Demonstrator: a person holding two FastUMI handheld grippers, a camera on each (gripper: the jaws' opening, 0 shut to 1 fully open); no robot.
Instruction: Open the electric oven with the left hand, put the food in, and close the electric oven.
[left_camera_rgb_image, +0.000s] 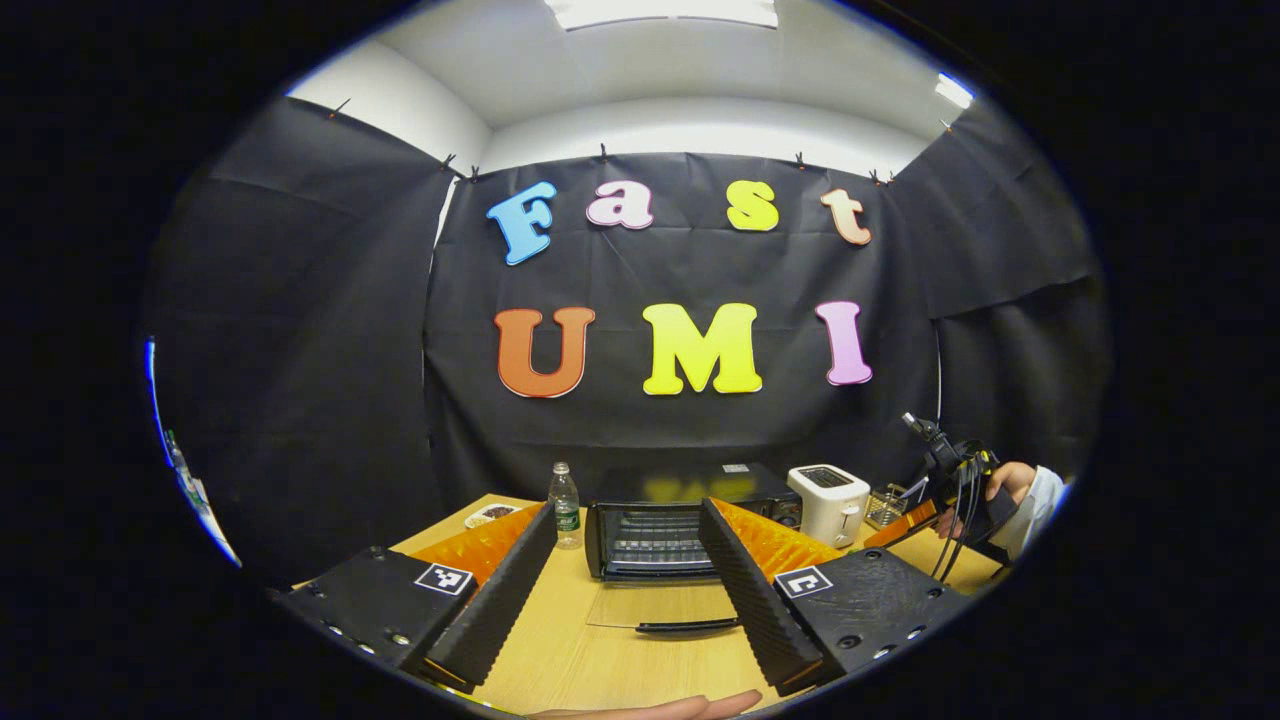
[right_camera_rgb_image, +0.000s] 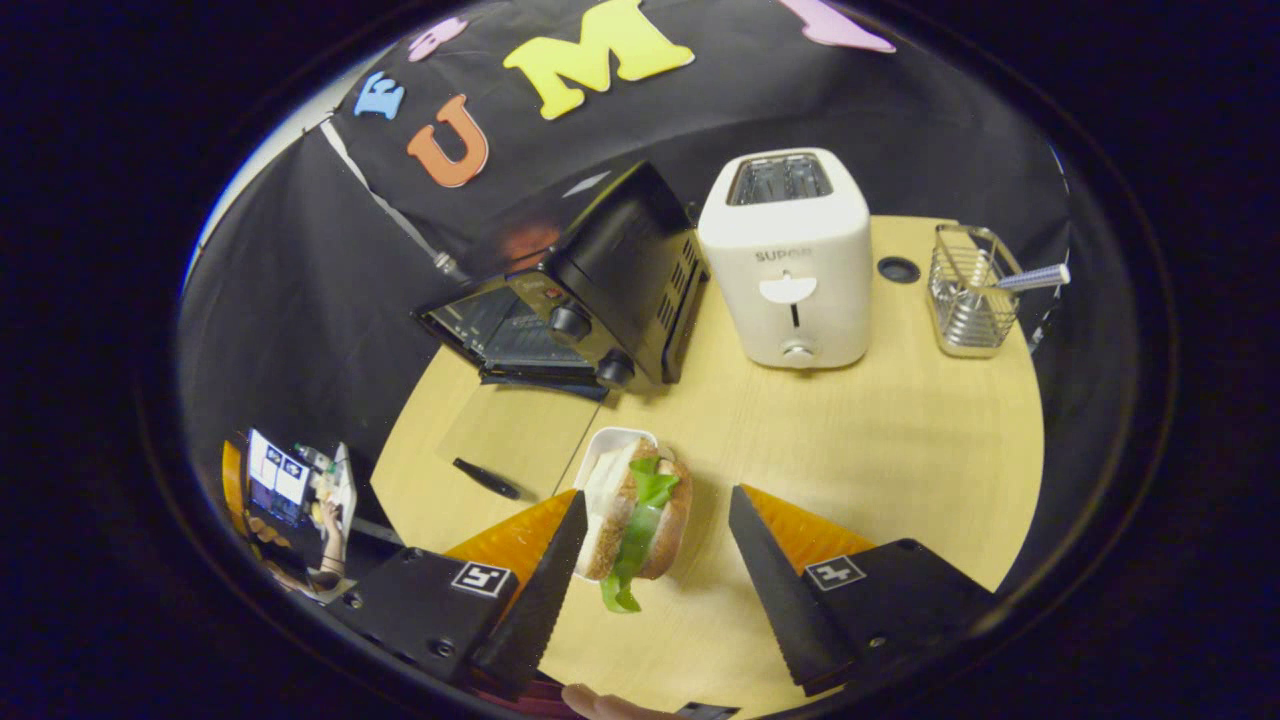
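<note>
In the left gripper view, at the far left of the wooden table (left_camera_rgb_image: 560, 660) there is a small plate (left_camera_rgb_image: 490, 515) with something dark on it, too small to identify. Next to it a clear plastic bottle (left_camera_rgb_image: 565, 506) stands upright, just beside the left wall of the electric oven (left_camera_rgb_image: 690, 510). The oven is black and its glass door (left_camera_rgb_image: 660, 605) lies folded down flat on the table, with the dark handle at the front edge; the wire rack inside is visible. The left gripper (left_camera_rgb_image: 625, 575) is in front of the door with its fingers spread wide apart, and nothing is between them. To the right of the oven stands a white toaster (left_camera_rgb_image: 828, 503), then a wire holder (left_camera_rgb_image: 885, 505). At the far right a hand (left_camera_rgb_image: 1005, 490) holds the other gripper above the table edge.

In the right gripper view, the oven (right_camera_rgb_image: 600, 290) is at the upper left with the door down, the toaster (right_camera_rgb_image: 788, 262) is beside it, and the wire holder (right_camera_rgb_image: 965, 290) is further right. The food is a sandwich (right_camera_rgb_image: 640, 525) with green lettuce, partly on a small white dish (right_camera_rgb_image: 605, 455) near the front of the table, well apart from the oven. The right gripper (right_camera_rgb_image: 655, 560) has wide open fingers; the sandwich is between them, close to the left finger, but I cannot tell if this finger touches it
</note>
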